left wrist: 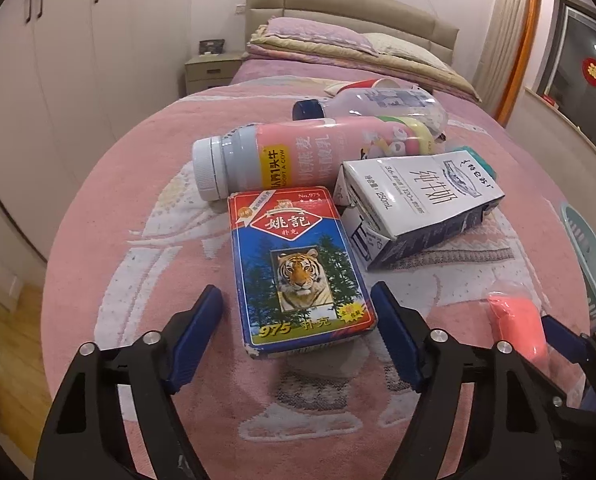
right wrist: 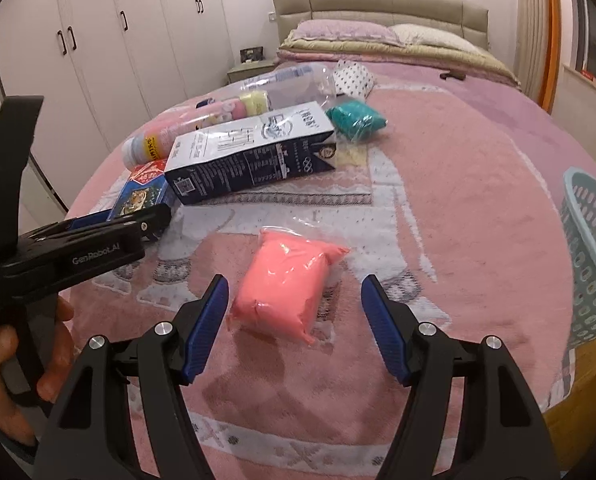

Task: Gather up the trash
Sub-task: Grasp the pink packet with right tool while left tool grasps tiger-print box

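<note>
A blue and red playing-card box (left wrist: 298, 264) with a tiger picture lies flat on the pink bed cover. My left gripper (left wrist: 296, 292) is open and straddles its near end, with the pads just clear of its sides. A soft pink packet in clear wrap (right wrist: 285, 280) lies to the right of the box. My right gripper (right wrist: 293, 280) is open around it, with a gap at each pad. Behind lie a white and navy milk carton (left wrist: 418, 200), a pink yoghurt bottle (left wrist: 298, 156), a clear bottle with a dark cap (left wrist: 378, 104) and a teal packet (right wrist: 356, 118).
A pale green perforated basket (right wrist: 590, 248) stands at the bed's right edge. A hand (right wrist: 1, 360) holds the left gripper at the lower left of the right wrist view. Pillows and folded quilts (left wrist: 318, 40) lie by the headboard. White wardrobes (left wrist: 57, 60) line the left wall.
</note>
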